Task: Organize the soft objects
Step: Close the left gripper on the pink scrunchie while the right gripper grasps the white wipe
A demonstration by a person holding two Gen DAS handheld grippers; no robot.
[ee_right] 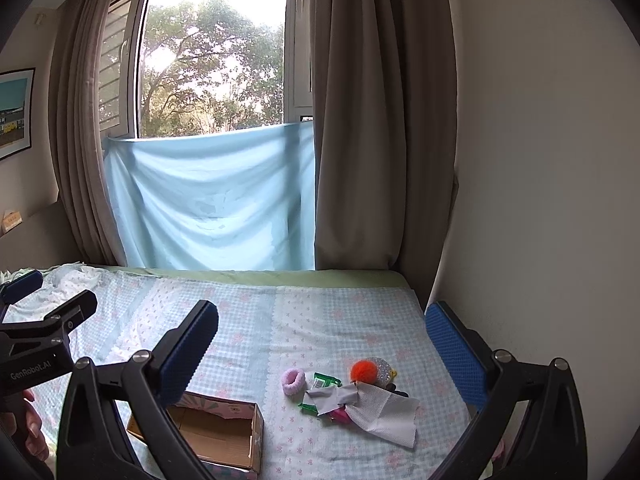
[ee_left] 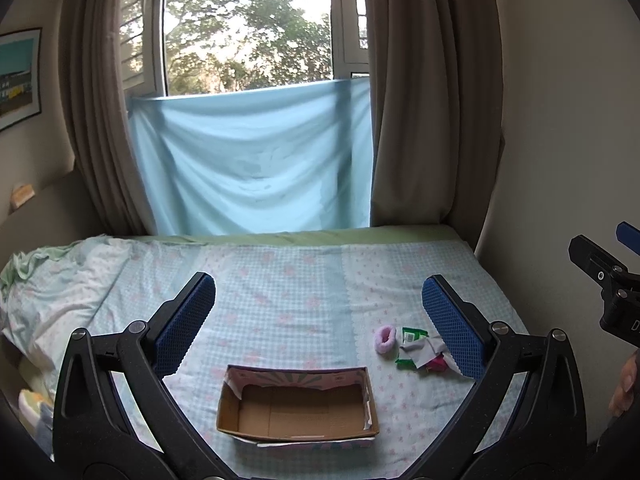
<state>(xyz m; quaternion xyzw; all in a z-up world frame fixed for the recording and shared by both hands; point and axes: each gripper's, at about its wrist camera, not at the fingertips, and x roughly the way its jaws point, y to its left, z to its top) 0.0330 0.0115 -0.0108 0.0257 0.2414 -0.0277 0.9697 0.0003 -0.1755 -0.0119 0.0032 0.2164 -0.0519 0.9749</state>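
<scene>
An empty open cardboard box [ee_left: 298, 408] sits on the bed; it also shows in the right wrist view [ee_right: 216, 432]. To its right lies a small pile: a pink fluffy scrunchie [ee_right: 293, 381], green packets [ee_right: 326, 381], an orange pompom [ee_right: 364, 371], a grey cloth [ee_right: 334, 396] and a white cloth [ee_right: 384, 412]. The scrunchie [ee_left: 385, 338] and packets [ee_left: 414, 336] show in the left wrist view too. My left gripper [ee_left: 318, 316] is open and empty above the box. My right gripper [ee_right: 320, 344] is open and empty above the pile.
The bed [ee_right: 280, 320] has a pale blue checked sheet. A rumpled blanket [ee_left: 52, 280] lies at its left. A wall [ee_right: 540, 200] runs along the bed's right edge. Brown curtains [ee_right: 380, 120] and a hanging blue cloth [ee_right: 208, 200] stand behind the bed.
</scene>
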